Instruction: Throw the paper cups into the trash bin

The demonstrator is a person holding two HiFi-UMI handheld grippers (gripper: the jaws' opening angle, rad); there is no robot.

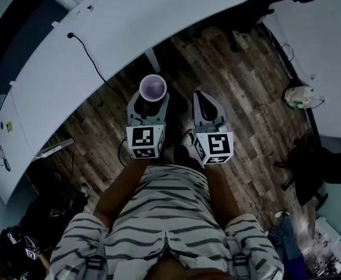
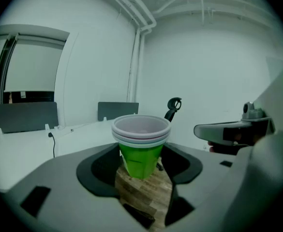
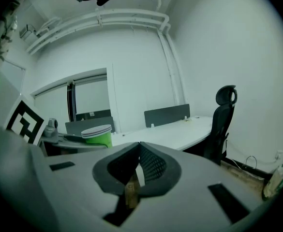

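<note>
The white desk (image 1: 100,45) curves over the wooden floor (image 1: 240,115). No trash bin shows, though the dark corners may hide one. The left gripper (image 1: 151,100) clamps the nested paper cups (image 2: 141,144) upright above the floor. The right gripper (image 3: 139,166) is closed on nothing. Nothing is binned yet, so the carrying and dropping are still to do.

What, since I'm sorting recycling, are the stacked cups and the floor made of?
The cups look like thin coated paper or plastic: smooth green wall, pale rolled rims. The floor looks wooden: brown planks with grain; solid or laminate, unclear.

No readable text; only square coded markers on left cube (image 1: 145,142), right cube (image 1: 215,147).
</note>
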